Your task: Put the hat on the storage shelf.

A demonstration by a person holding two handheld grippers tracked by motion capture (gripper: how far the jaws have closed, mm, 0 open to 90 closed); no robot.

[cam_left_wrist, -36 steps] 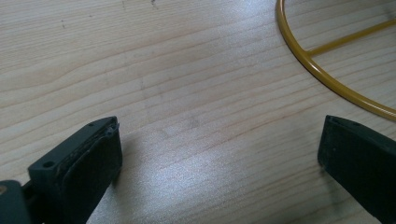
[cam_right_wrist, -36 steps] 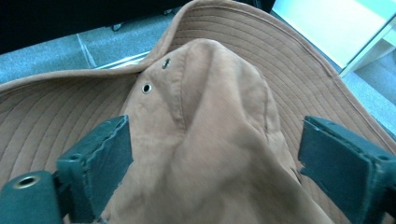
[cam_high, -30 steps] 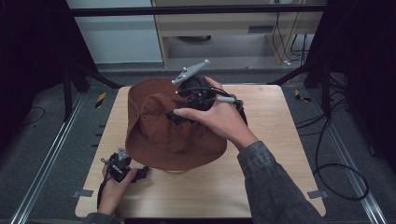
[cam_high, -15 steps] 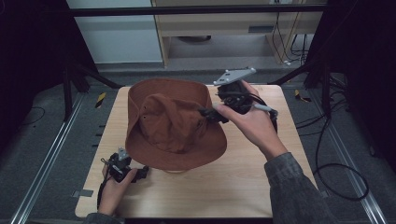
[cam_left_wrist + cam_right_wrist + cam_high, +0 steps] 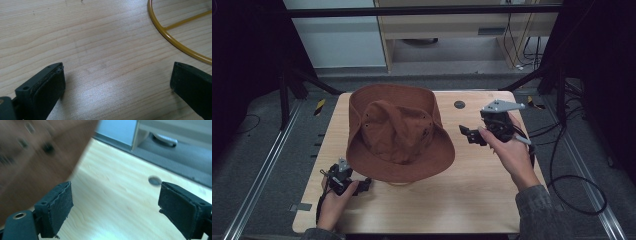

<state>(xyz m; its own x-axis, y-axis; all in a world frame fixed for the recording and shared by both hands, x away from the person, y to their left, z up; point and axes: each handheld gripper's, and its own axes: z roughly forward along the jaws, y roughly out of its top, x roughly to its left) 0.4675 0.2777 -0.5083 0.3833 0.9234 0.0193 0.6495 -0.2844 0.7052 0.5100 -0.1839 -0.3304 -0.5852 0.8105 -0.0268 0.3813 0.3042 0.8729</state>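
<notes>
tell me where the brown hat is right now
In the high view the brown hat lies on the table, left of centre, between the left gripper near its front brim and the right gripper beside it.

Overhead view, two close table-level views

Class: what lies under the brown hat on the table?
A thin yellow wire ring with a straight cross-bar pokes out beneath the hat, resting on the table. The brim covers the rest of it, so its full shape cannot be seen.
</notes>
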